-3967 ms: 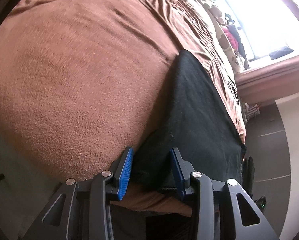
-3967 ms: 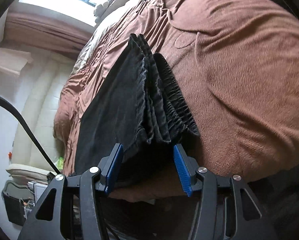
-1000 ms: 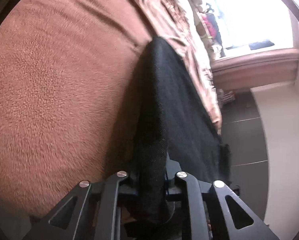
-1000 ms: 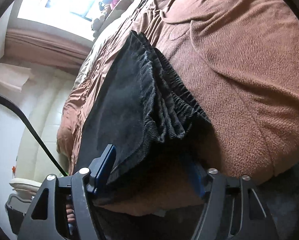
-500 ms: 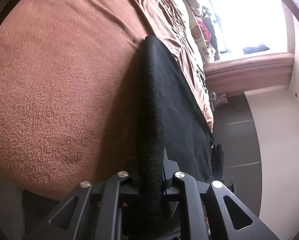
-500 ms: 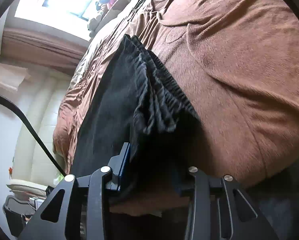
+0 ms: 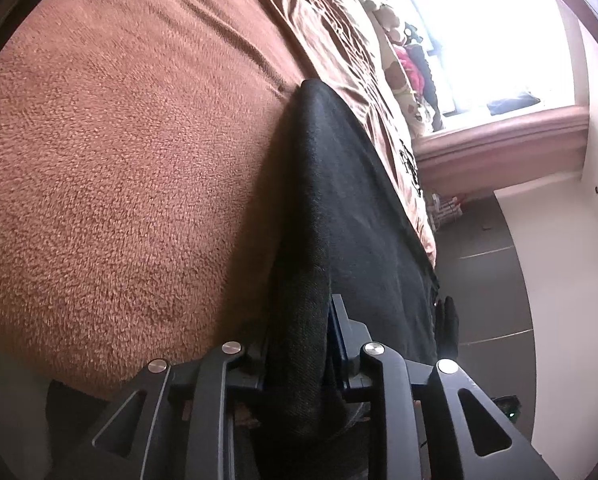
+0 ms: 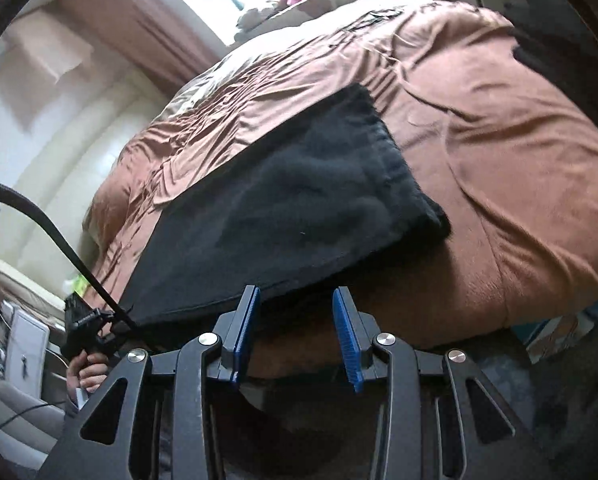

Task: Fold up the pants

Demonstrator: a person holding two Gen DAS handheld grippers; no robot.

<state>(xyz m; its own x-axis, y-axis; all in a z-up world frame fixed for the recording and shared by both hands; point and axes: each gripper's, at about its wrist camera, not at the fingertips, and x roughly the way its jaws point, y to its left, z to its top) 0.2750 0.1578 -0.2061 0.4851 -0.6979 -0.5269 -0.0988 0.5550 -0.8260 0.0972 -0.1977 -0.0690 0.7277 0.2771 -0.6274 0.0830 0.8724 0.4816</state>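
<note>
Currently the black pants [image 8: 299, 208] lie folded flat on the near part of the brown bed [image 8: 519, 184], near edge at the bed's rim. Your left gripper [image 7: 299, 344] has a fold of pants between its jaws, which are opening; let go fully before backing away, so the layers stay stacked. Your right gripper [image 8: 295, 332] is released, nothing between its blue pads. Count: one pants, two grippers, one bed.

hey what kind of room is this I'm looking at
Most likely a bedroom: black pants lie on a bed under a brown blanket, with a bright window and what look like soft toys on its sill.
</note>
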